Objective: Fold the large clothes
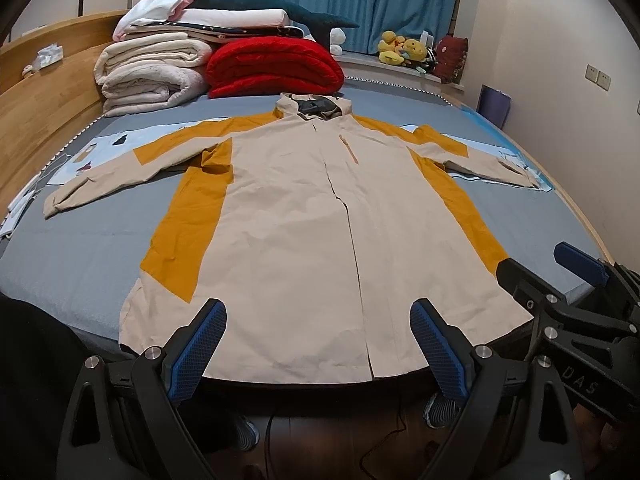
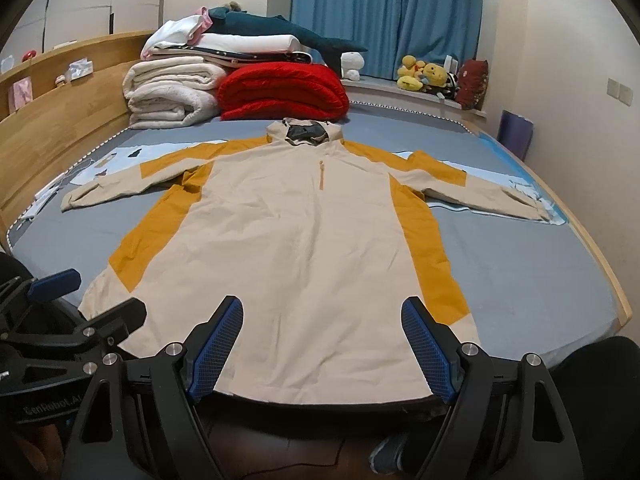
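Hovering at 6 o'clock over bed edge: left tool (image 1: 318, 344) and right tool (image 2: 322, 342), jaws wide, nothing gripped. Jacket (image 1: 320, 220) spread flat mid-bed (image 1: 80, 264). Folded blankets (image 1: 152, 76), red quilt (image 1: 276, 68) toward 11–12 o'clock. Blue curtain (image 1: 360, 0) farthest.

One jacket (image 1: 304, 216) lay on one bed (image 1: 80, 264), with one red quilt (image 1: 276, 68) and two grippers, left (image 1: 318, 344) and right (image 2: 322, 344), near.

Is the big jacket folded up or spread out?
Spread out. The jacket lies flat on the bed, both sleeves stretched sideways.
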`<action>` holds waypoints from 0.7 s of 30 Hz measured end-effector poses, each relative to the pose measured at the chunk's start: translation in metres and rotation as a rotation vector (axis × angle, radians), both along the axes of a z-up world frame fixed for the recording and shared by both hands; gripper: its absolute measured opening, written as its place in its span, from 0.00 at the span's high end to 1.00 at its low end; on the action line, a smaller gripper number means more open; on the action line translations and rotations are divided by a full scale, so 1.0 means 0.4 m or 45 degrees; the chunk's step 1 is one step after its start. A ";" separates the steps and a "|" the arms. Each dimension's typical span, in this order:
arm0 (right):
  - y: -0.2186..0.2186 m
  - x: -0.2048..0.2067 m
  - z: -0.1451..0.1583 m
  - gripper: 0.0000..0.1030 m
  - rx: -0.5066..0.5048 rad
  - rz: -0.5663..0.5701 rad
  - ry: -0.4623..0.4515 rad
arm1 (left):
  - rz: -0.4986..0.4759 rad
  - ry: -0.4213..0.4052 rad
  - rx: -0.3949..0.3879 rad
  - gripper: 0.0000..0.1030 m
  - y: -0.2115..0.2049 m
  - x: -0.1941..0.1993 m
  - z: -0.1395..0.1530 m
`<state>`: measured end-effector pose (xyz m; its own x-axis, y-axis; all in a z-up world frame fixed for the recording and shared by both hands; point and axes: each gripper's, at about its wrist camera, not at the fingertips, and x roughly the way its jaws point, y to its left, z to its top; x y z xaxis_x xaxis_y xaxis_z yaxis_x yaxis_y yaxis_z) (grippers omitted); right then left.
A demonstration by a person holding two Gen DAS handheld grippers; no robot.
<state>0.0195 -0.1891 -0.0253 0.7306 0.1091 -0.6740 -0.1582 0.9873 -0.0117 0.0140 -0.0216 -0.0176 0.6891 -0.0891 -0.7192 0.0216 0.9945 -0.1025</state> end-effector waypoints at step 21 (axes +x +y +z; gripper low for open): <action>0.004 0.000 -0.008 0.21 0.000 0.010 0.006 | -0.001 0.004 -0.002 0.11 -0.006 0.004 -0.011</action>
<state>0.0195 -0.1876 -0.0285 0.7265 0.1144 -0.6776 -0.1657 0.9861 -0.0111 0.0155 -0.0238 -0.0218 0.6866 -0.0909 -0.7214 0.0220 0.9943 -0.1043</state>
